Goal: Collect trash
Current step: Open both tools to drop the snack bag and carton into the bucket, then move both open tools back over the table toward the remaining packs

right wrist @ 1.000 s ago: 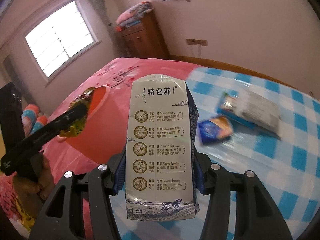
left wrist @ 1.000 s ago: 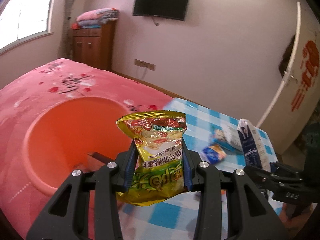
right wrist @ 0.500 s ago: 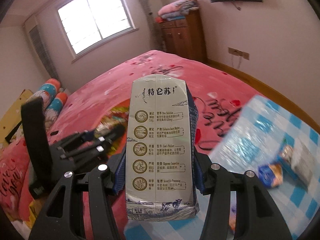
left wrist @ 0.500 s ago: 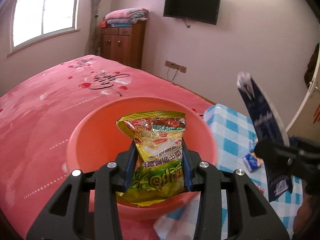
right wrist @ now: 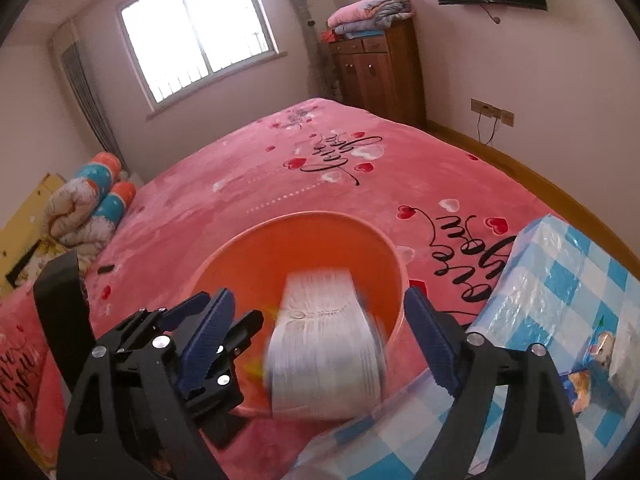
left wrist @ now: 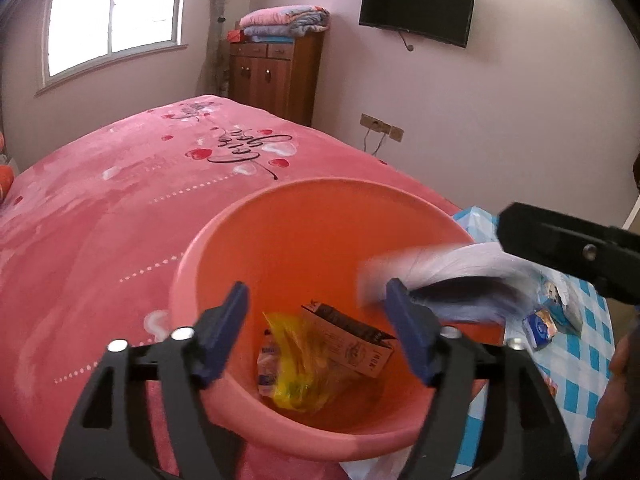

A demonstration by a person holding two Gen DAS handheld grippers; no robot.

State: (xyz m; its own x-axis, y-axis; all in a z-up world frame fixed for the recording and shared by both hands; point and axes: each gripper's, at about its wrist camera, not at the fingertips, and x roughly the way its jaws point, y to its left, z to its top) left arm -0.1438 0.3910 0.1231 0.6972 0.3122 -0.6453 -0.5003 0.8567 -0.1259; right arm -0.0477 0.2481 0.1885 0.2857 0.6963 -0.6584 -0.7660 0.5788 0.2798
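Note:
An orange plastic bin (left wrist: pixel 288 248) stands by the pink bed; it also shows in the right wrist view (right wrist: pixel 256 256). My left gripper (left wrist: pixel 320 332) is open over its mouth. The yellow snack bag (left wrist: pixel 300 368) lies blurred inside the bin beside a brown carton (left wrist: pixel 352 340). My right gripper (right wrist: pixel 320 340) is open, and the white milk carton (right wrist: pixel 324 344) is a blur between its spread jaws, over the bin's rim. The milk carton (left wrist: pixel 440 280) shows blurred at the right in the left wrist view.
A blue checked table (right wrist: pixel 560 280) stands to the right with a few wrappers (right wrist: pixel 592 364) on it. The pink bed (right wrist: pixel 320 176) fills the middle. A wooden cabinet (left wrist: pixel 276 76) and a wall television (left wrist: pixel 416 8) are at the back.
Both grippers have opened over the bin. The snack bag has dropped from my left gripper into the bin. The milk carton has left my right gripper's hold and is falling.

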